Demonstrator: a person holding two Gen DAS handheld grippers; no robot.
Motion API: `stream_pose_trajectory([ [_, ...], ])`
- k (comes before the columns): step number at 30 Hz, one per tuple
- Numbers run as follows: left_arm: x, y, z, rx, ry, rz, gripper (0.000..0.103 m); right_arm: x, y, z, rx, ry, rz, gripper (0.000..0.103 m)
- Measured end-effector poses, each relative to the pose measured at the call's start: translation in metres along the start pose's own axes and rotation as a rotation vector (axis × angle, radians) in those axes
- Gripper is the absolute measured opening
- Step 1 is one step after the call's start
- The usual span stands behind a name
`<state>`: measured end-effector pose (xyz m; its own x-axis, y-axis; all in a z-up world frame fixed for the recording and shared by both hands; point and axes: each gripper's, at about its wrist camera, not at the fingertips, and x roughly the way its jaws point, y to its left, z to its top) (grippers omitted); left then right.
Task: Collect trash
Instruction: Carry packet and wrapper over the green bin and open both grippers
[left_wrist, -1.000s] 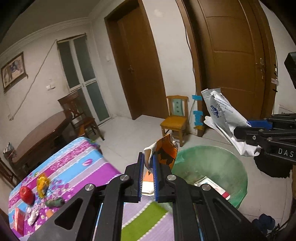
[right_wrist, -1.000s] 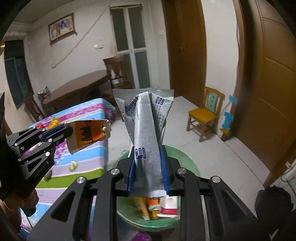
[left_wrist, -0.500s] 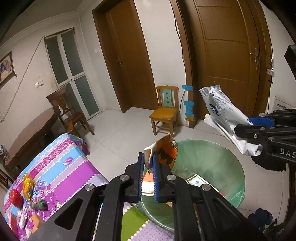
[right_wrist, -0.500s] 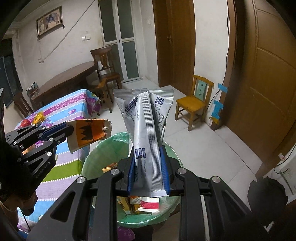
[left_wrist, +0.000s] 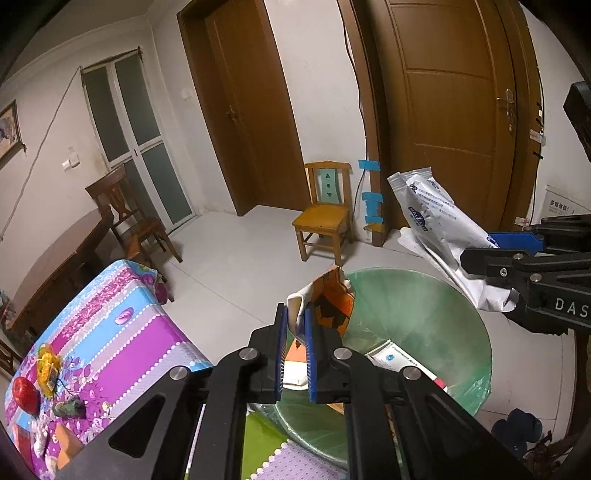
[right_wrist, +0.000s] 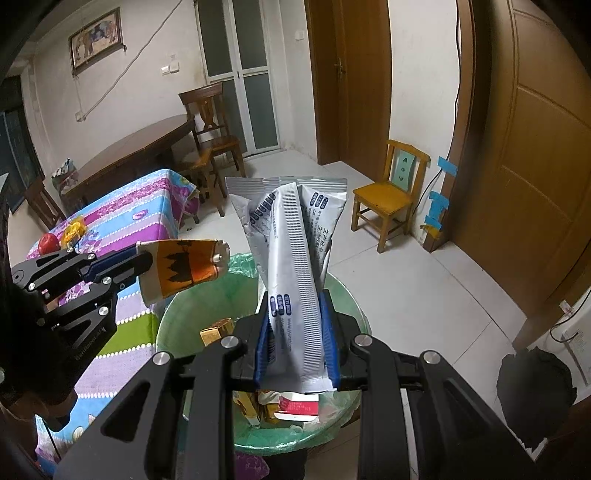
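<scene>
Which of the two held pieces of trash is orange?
The flattened paper cup in the left hand-held gripper; the wrapper in the right hand-held gripper is silver-white.

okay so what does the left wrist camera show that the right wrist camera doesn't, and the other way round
Only the left wrist view shows the dark blue shoes on the floor by the bin. Only the right wrist view shows the small gold carton in the bin. Both show the green-lined trash bin, the left gripper clamping the flattened orange paper cup, and the right gripper clamping the silver foil wrapper.
</scene>
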<state>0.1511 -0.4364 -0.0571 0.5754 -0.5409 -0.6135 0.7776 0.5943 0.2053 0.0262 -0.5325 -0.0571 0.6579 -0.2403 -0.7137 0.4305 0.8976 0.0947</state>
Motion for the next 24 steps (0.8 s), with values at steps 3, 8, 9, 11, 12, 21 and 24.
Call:
stream_pose_trajectory([
  [3, 0.002, 0.0, 0.003, 0.0, 0.001, -0.01, 0.011, 0.0, -0.001, 0.0, 0.002, 0.001, 0.0, 0.023],
  [8, 0.008, 0.001, 0.006, -0.013, 0.011, -0.053, 0.011, 0.004, -0.003, 0.001, 0.011, 0.007, 0.003, 0.024],
  [9, 0.011, 0.0, 0.006, -0.013, 0.013, -0.058, 0.011, 0.007, -0.004, 0.001, 0.014, 0.015, 0.009, 0.024],
  [11, 0.015, -0.003, 0.005, -0.011, 0.024, -0.047, 0.015, 0.013, -0.006, 0.001, 0.02, 0.033, 0.01, 0.027],
  [12, 0.02, -0.002, 0.004, -0.014, 0.044, -0.038, 0.031, 0.016, -0.007, 0.001, 0.023, 0.038, 0.006, 0.03],
  [21, 0.006, 0.017, -0.006, -0.056, 0.007, 0.007, 0.049, 0.014, -0.005, -0.005, 0.027, 0.013, 0.01, 0.038],
  [24, -0.003, 0.023, -0.014, -0.075, -0.001, 0.014, 0.049, 0.011, 0.001, -0.006, 0.011, 0.004, 0.021, 0.038],
])
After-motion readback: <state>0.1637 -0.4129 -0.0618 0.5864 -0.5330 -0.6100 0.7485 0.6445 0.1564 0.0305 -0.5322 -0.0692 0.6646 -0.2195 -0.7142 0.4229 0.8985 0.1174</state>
